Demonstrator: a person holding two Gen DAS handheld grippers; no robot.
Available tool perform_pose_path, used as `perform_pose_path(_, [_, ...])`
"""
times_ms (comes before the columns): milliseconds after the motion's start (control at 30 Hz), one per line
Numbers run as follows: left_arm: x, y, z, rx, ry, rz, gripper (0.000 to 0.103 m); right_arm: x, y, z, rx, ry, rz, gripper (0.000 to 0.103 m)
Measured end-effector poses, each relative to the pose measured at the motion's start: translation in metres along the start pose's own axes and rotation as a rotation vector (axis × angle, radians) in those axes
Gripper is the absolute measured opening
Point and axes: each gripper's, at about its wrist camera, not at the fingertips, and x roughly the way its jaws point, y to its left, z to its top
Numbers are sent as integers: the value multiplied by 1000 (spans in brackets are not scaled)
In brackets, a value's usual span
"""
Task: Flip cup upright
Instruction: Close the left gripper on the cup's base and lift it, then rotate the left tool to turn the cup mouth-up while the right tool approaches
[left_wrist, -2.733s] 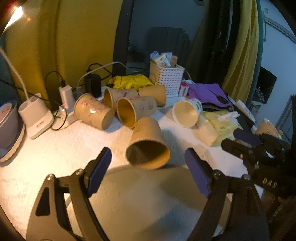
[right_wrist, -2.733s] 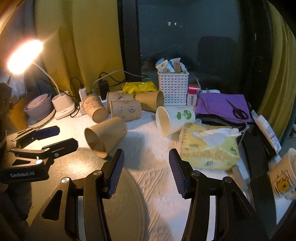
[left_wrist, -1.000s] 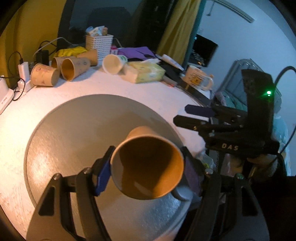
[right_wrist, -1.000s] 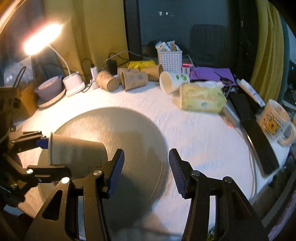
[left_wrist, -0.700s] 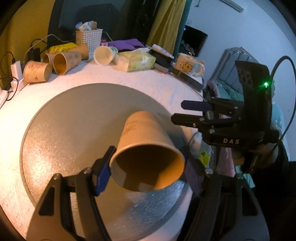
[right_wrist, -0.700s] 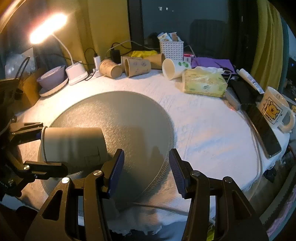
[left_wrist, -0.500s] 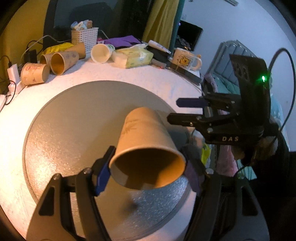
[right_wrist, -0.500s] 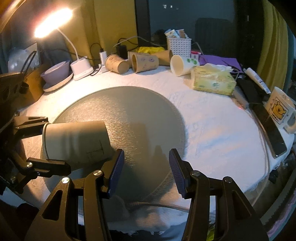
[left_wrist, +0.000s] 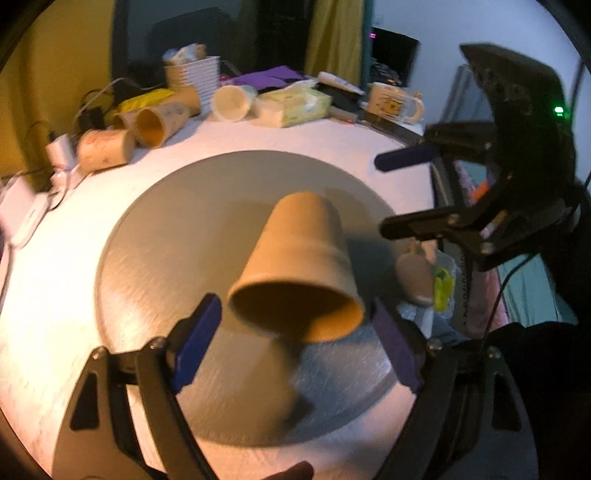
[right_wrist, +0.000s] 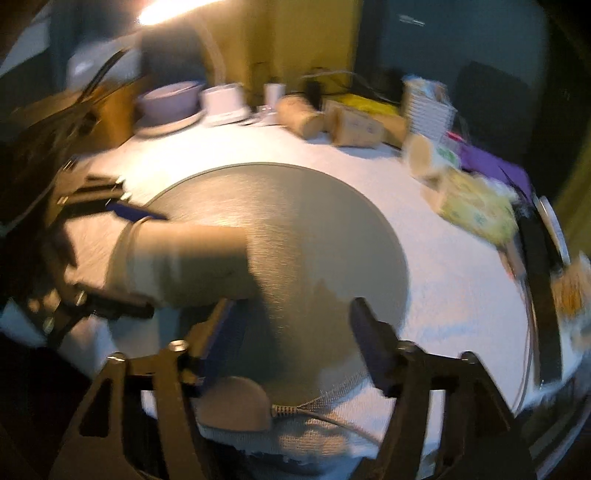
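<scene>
Left wrist view, left gripper (left_wrist: 295, 325) clasping cup (left_wrist: 301, 266) (tilted), above grey mat (left_wrist: 177, 236).

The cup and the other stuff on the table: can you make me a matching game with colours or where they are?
Things:
1. cup
2. mat
3. mug
4. basket

Clues:
A. white, ribbed, at the table's far edge
B. brown, between the left gripper's fingers
C. grey, round, flat on the table
D. has a handle and a yellow picture

Pairs: 1-B, 2-C, 3-D, 4-A
</scene>
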Motion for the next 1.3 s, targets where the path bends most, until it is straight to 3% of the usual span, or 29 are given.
perform_pose_path(267, [-27,21,-31,-149,-42,116,84,15,47,33,-397,20,96,76])
perform_pose_path(633, [-57,58,-63,-371,-135,257,84,57,96,73,-777,109,109,77])
perform_pose_path(867, [-59,78,-71,-422,-144,322,84,87,108,96,-861,199,113,77])
perform_pose_path(1300, [-64,93,-79,-484,-171,291,84,128,117,122,-922,414,133,77])
